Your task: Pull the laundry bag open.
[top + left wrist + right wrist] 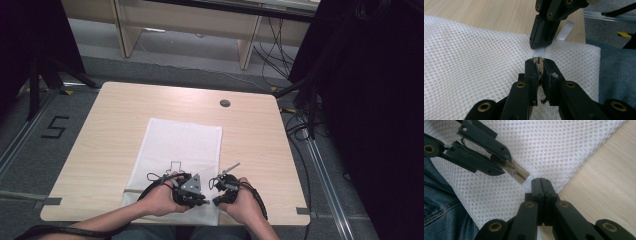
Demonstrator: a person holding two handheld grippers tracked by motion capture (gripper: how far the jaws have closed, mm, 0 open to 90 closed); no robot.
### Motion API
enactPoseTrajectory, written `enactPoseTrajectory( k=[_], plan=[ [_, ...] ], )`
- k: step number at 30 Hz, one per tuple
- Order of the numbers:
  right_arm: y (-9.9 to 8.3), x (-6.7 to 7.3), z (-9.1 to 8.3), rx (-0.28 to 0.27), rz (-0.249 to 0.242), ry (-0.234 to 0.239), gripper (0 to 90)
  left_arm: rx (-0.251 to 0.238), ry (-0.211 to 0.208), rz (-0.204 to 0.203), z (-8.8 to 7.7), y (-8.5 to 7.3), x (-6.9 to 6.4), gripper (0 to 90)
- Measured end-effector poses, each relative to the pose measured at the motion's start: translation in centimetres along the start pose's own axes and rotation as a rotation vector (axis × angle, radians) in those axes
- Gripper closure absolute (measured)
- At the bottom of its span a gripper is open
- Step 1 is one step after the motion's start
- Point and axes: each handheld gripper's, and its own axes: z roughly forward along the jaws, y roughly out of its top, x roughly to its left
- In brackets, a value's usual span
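The white mesh bag (176,160) lies flat on the table (110,125), its near edge at 6 o'clock by the person's side. The left gripper (539,65) is closed to a narrow gap on the tan zipper pull (538,62), seen in the right gripper view as a ribbed strip (517,171) running toward 10 o'clock. The right gripper (541,181) is fully closed on the white tab (539,52) at the zipper's end (the anchoring hold). Judged status: both holds are established; the zipper travel itself appears not yet started, since the two grippers sit almost tip to tip. Remaining: draw the pull along the edge.
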Motion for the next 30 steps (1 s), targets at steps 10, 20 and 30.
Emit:
enactPoseTrajectory(
  k=[10, 20, 30],
  plan=[
    [0.0, 0.0, 0.0, 0.004, 0.002, 0.0, 90.0, -0.002, 0.0, 0.004, -0.5, -0.2, 0.0, 82.0],
    [0.0, 0.0, -0.1, 0.006, 0.004, -0.001, 90.0, 0.0, 0.001, 0.005, -0.7, -0.3, 0.1, 82.0],
    [0.0, 0.0, -0.1, 0.006, 0.004, -0.001, 90.0, 0.002, 0.004, 0.021, -1.2, -0.5, 0.2, 81.9]
  ],
)
